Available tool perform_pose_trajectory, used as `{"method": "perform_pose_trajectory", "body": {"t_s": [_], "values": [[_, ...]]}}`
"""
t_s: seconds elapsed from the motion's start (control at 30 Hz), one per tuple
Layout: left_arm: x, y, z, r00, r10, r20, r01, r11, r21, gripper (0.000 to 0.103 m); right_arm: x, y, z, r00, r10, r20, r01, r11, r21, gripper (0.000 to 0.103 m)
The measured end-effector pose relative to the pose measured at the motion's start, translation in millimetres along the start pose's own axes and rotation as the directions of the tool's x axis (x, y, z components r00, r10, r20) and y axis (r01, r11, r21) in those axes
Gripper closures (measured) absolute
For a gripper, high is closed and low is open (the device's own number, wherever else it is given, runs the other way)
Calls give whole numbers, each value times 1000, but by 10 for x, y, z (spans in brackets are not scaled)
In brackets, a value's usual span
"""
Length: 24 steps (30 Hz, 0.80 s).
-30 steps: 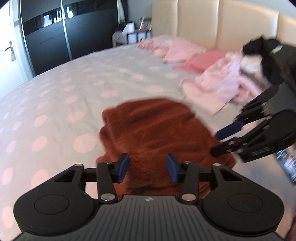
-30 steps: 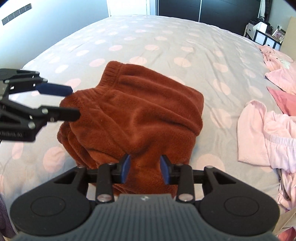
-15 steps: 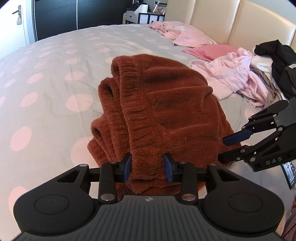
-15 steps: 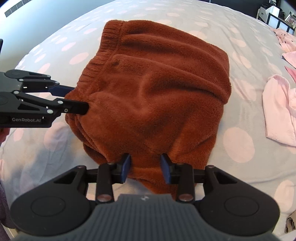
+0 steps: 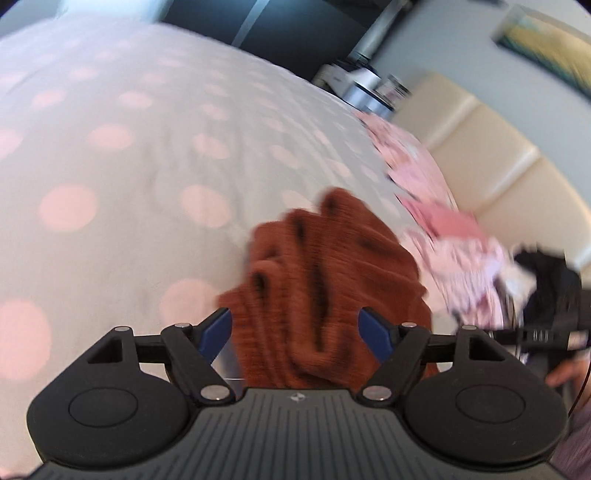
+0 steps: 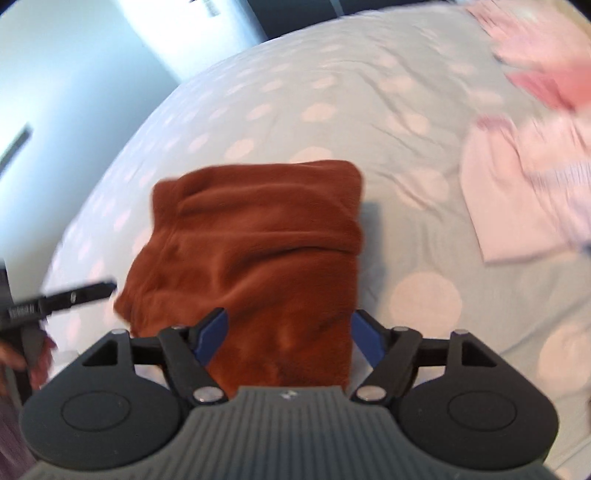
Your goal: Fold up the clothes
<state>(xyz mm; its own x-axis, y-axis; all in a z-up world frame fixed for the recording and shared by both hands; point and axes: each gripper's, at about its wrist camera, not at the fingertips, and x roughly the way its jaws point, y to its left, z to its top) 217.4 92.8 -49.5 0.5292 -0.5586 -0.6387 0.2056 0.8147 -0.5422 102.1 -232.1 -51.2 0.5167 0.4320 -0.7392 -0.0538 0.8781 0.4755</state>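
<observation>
A folded rust-brown fleece garment (image 5: 332,280) lies on the grey bedspread with pink dots (image 5: 110,166). My left gripper (image 5: 295,328) hovers over its near end, jaws opening, blue pads wide apart and off the fleece, which lies between and below them. In the right wrist view the same garment (image 6: 258,240) lies as a neat rectangle. My right gripper (image 6: 290,332) stands over its near edge, jaws also opening, pads clear of the cloth. The other gripper shows at each view's side: the right one (image 5: 535,336), the left one (image 6: 74,295). Both views are blurred.
A heap of pink clothes (image 5: 461,258) and a black garment (image 5: 546,280) lie to the right near the cream headboard (image 5: 498,166). A pale pink piece (image 6: 517,192) lies right of the fleece. Dark wardrobe doors (image 5: 258,22) stand beyond the bed.
Both grippers have let go of the fleece and spread their jaws wide. Both have rolled and shifted, and the garment now rests folded on the bed.
</observation>
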Motion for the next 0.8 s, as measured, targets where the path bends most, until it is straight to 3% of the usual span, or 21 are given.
{"method": "perform_pose_trajectory", "body": {"t_s": [0.13,0.27,0.53,0.8], "values": [[101,359,-46,999,-48,-6,47,989,-142,29,8,-316,-39,998,60,9,-61,987,150,27],[239,459,-55,996,-85,-13,81,982,-171,29,158,-463,-31,995,98,13,-99,970,222,27],[535,503,-150,991,-123,-53,110,975,-192,28,460,-585,-37,988,145,-49,-128,958,258,26],[808,758,-301,973,-228,-46,201,924,-326,26,794,-804,-101,962,267,-62,-227,904,362,26]]}}
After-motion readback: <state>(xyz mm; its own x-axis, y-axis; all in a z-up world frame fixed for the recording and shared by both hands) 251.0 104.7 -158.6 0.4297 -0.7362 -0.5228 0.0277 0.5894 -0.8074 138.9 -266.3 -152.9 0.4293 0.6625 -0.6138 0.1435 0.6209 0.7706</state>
